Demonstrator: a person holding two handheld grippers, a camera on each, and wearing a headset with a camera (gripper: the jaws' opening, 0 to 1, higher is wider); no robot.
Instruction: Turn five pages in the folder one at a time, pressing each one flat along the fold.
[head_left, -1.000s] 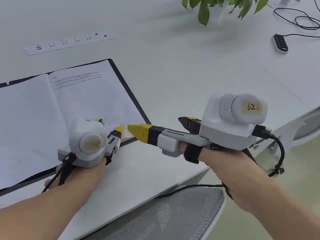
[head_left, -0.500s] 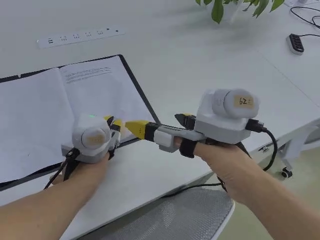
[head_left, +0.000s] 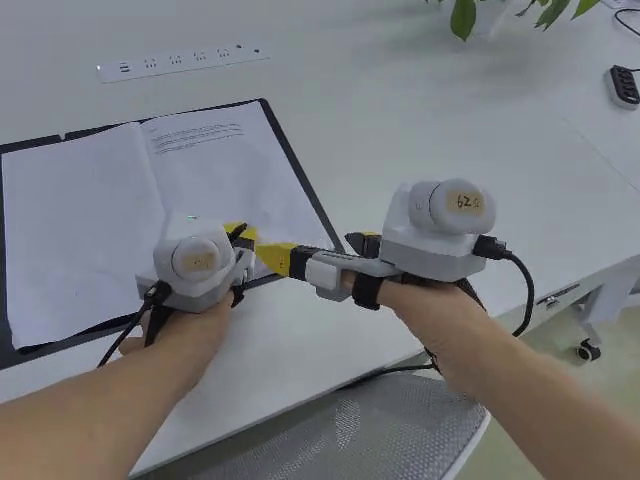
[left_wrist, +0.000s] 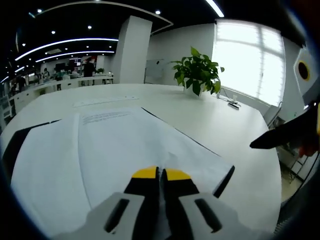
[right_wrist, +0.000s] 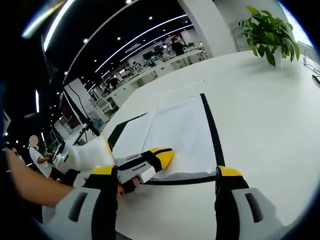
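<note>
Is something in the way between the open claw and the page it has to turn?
Yes. The left gripper is there, jaws shut over the near corner of the page, just where the open right gripper points. Nothing else visible lies between them.

Matt white paper pages (head_left: 200, 190) in a black folder (left_wrist: 22, 140); smooth white table (head_left: 400, 130) top

Folder (head_left: 150, 200): flat on tabletop (head_left: 400, 130), left of centre.
Power strip (head_left: 185, 62): behind folder, parallel to its far edge, apart from it.
Plant (head_left: 462, 18): far right (well apart from folder).
Left gripper (head_left: 240, 238): over folder's near right corner.
Right gripper (head_left: 318, 248): just right of left gripper, off folder's near right corner.
Chair (head_left: 400, 425): below tabletop's near edge.
</note>
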